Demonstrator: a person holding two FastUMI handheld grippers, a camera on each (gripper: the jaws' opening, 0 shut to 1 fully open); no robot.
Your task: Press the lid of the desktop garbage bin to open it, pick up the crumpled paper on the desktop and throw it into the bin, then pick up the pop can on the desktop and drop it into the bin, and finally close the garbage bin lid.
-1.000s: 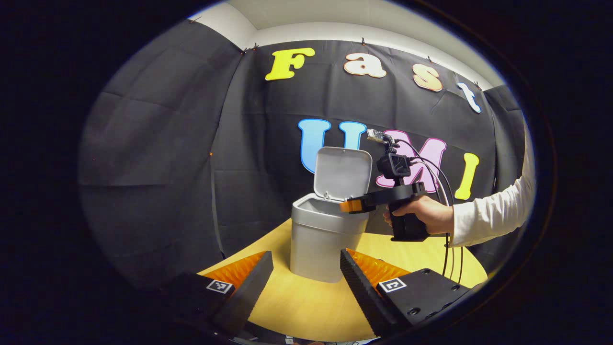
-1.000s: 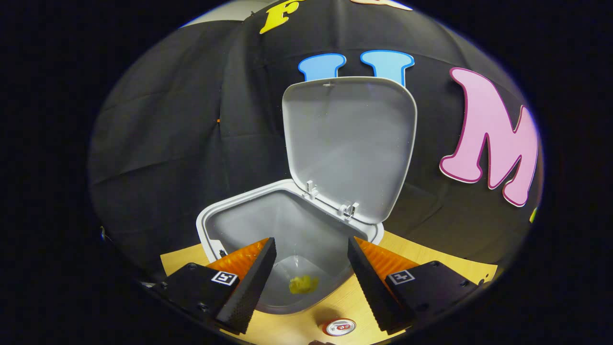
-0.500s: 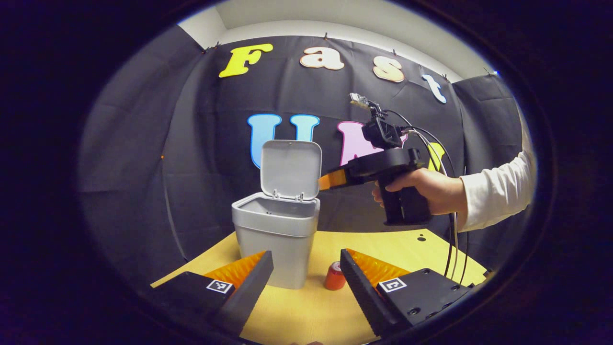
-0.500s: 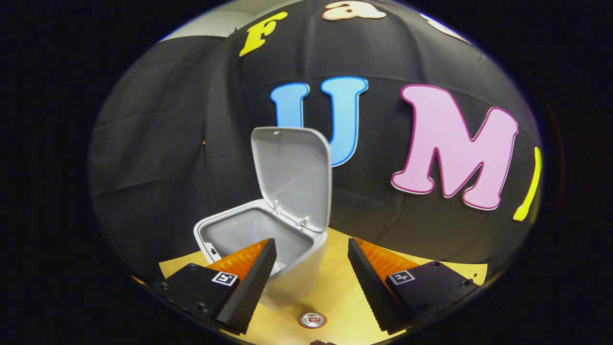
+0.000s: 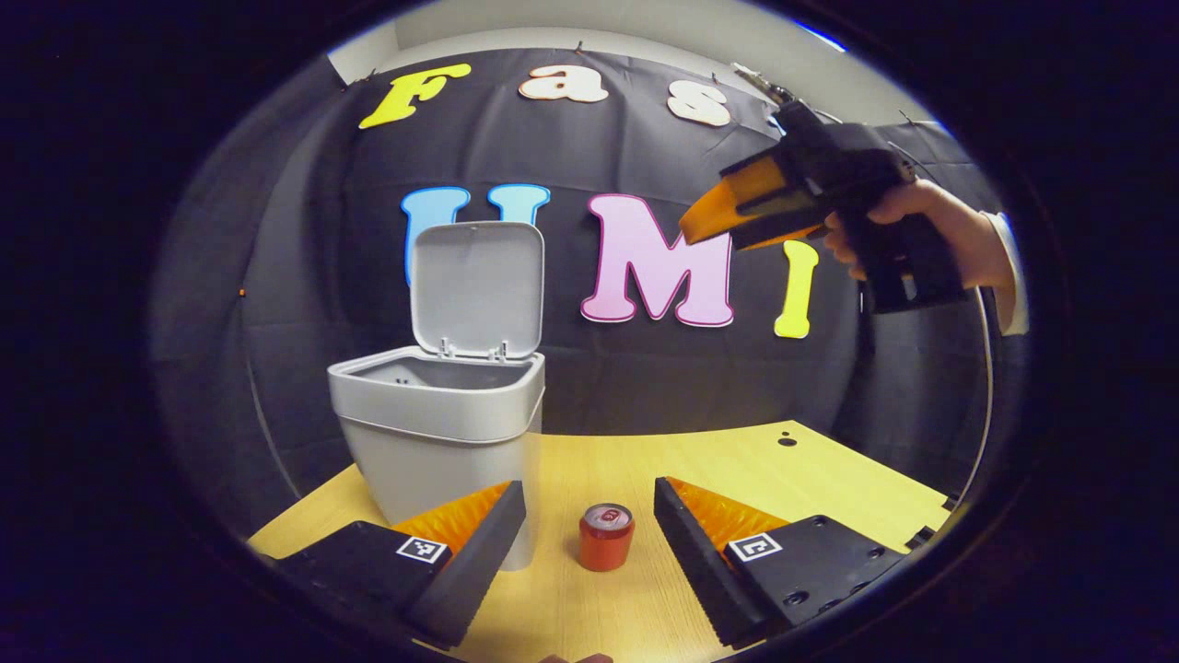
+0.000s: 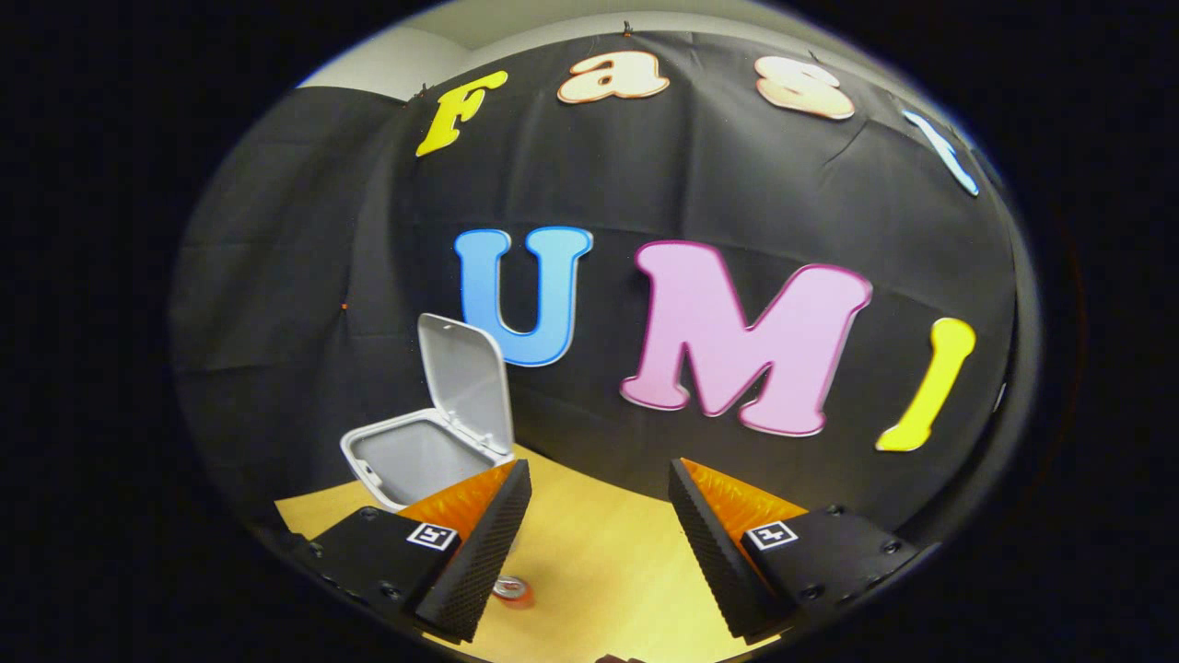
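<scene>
The pop can (image 5: 606, 537) is standing upright on the wooden table (image 5: 737, 460), lying ahead of my left gripper (image 5: 589, 543) in line with the gap between its spread, empty fingers and touching neither. The grey garbage bin (image 5: 442, 433) is sitting just left of the can with its lid (image 5: 476, 290) standing raised. My right gripper (image 6: 599, 552) is hanging high above the table with its fingers apart and gripping nothing, the can's top (image 6: 509, 587) peeking out beside its left finger.
</scene>
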